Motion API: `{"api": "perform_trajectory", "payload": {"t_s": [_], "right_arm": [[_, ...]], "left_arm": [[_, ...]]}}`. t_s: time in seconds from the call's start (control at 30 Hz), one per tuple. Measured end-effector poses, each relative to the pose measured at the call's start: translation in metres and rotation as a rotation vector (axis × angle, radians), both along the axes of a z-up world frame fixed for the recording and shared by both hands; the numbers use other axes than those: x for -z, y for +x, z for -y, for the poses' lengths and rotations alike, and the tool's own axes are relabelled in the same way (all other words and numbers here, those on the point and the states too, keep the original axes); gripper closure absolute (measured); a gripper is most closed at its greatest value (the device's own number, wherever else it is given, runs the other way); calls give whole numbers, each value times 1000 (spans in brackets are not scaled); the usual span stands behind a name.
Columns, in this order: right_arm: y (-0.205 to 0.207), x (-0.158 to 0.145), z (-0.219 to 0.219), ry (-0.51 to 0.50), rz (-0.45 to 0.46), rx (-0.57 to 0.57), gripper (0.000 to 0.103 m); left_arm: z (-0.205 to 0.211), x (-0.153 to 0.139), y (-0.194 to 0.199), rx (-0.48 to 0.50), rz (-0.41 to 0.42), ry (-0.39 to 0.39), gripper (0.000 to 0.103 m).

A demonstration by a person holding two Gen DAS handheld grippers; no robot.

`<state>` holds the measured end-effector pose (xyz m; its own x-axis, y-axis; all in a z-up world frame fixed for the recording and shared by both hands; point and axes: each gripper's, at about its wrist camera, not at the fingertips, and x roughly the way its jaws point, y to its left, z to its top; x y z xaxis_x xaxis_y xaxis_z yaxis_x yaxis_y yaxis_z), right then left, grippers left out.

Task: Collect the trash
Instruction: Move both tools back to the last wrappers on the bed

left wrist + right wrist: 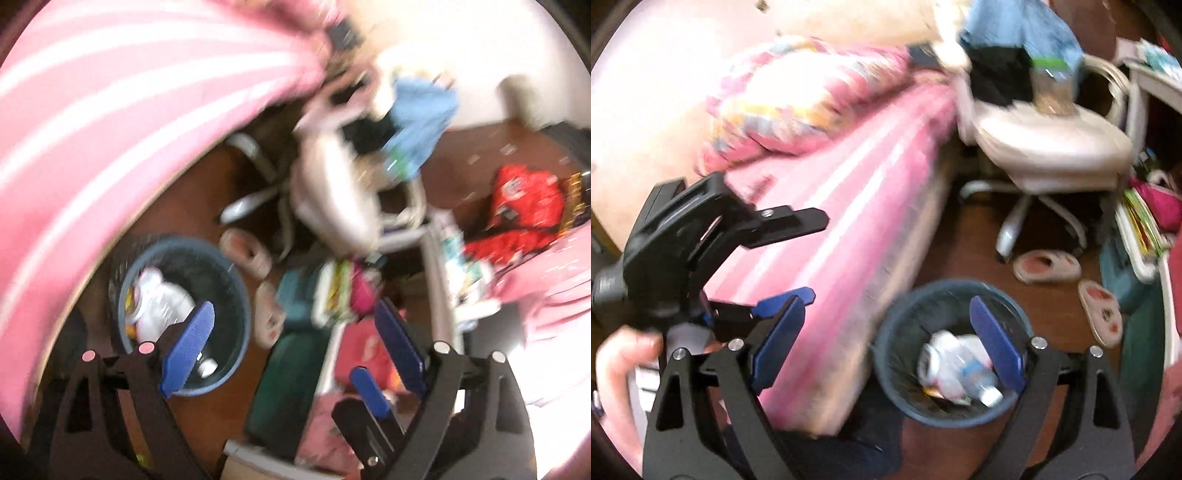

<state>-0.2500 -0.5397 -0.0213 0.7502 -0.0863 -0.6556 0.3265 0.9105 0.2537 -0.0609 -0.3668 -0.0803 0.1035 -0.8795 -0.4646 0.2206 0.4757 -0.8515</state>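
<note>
Both handheld grippers hang with jaws apart and nothing between them above a dark wooden floor (979,229). The right gripper (886,343) frames a blue wastebasket (897,332) holding crumpled white trash (955,365), just beside the pink striped bed's (849,192) edge. The left gripper (291,350) sees the wastebasket (236,295) near two slippers (245,251) and a white desk chair (332,199).

Both views: heavy motion blur, edges smeared throughout. Fisheye bending is strong at the borders, with dark vignette corners. Left wrist view: pink striped bedspread (110,129) bright but smeared, white glare at lower right. Right wrist view: pillow (798,96) and wall blown out to near white. Floor (964,251) dim and brown. Bin (897,332) interior dark, contents soft.
</note>
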Motion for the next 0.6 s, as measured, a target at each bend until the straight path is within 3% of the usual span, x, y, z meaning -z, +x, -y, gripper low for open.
{"api": "perform_trajectory", "payload": {"t_s": [0.13, 0.3, 0.43, 0.6], "right_arm": [[36, -41, -30, 27, 81, -59, 10], [118, -65, -75, 98, 135, -141, 8], [197, -42, -112, 175, 135, -193, 8], [291, 10, -145, 216, 53, -257, 8]], "left_arm": [[-70, -35, 21, -92, 90, -46, 15], [-159, -33, 77, -218, 82, -8, 15], [-215, -16, 121, -303, 80, 31, 15], [-266, 19, 189, -375, 44, 69, 15]]}}
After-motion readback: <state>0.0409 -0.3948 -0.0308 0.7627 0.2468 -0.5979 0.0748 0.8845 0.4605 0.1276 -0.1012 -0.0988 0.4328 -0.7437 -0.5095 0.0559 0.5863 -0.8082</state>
